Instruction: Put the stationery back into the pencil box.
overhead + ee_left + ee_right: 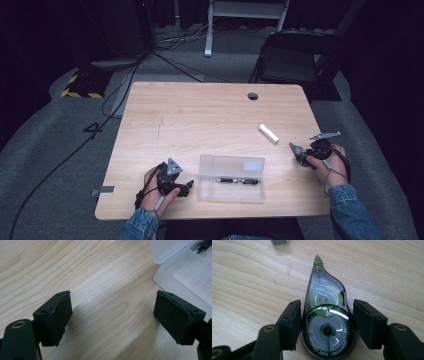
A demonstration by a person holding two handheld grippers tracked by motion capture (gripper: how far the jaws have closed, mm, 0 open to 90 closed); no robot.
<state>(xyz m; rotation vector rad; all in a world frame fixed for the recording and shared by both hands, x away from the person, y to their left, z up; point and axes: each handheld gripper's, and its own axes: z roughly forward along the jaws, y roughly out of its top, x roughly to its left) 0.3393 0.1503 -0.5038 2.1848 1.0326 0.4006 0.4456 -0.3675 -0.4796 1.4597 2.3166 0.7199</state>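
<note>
Correction tape [326, 320] sits between right gripper [326, 323] jaws, left pad touching, right pad apart; grip can't be told, could slip. Left gripper [112, 317] released near clear case [231, 178].

Our left hand [159, 189] rests low at the near left, its black two-jaw left gripper [112, 317] pointing right, jaws spread wide apart with nothing between them. Our right hand [326, 159] sits at the far right, denim sleeve behind; its black right gripper [327, 322] points left, jaws partly apart.
</note>
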